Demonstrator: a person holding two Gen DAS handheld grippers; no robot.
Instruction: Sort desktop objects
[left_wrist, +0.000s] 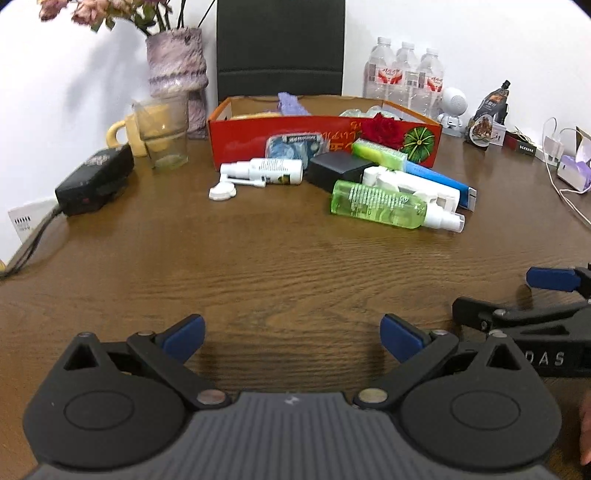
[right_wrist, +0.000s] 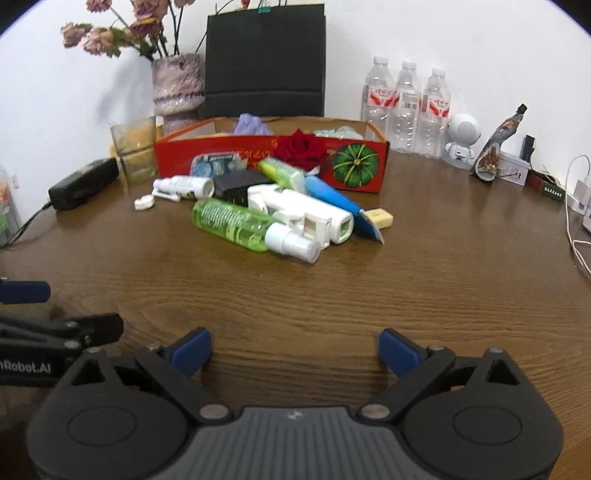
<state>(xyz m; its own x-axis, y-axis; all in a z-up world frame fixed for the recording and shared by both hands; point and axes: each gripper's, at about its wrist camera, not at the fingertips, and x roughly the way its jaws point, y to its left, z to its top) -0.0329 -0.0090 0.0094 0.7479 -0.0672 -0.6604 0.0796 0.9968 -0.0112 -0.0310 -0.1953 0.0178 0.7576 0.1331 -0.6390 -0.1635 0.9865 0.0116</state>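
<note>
Ahead, green spray bottle (right_wrist: 236, 225), well beyond right hand-held gripper (right_wrist: 294, 350)

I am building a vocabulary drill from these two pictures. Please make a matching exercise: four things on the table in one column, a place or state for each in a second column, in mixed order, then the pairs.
Things
1. green spray bottle
2. red box
3. water bottles
4. left claw

Places or states
A. standing upright by the wall
B. open, nothing between its pads
C. lying on its side, nearest item of the pile
D. behind the pile, a pumpkin picture on its front

Pairs: 1-C, 2-D, 3-A, 4-B
</note>
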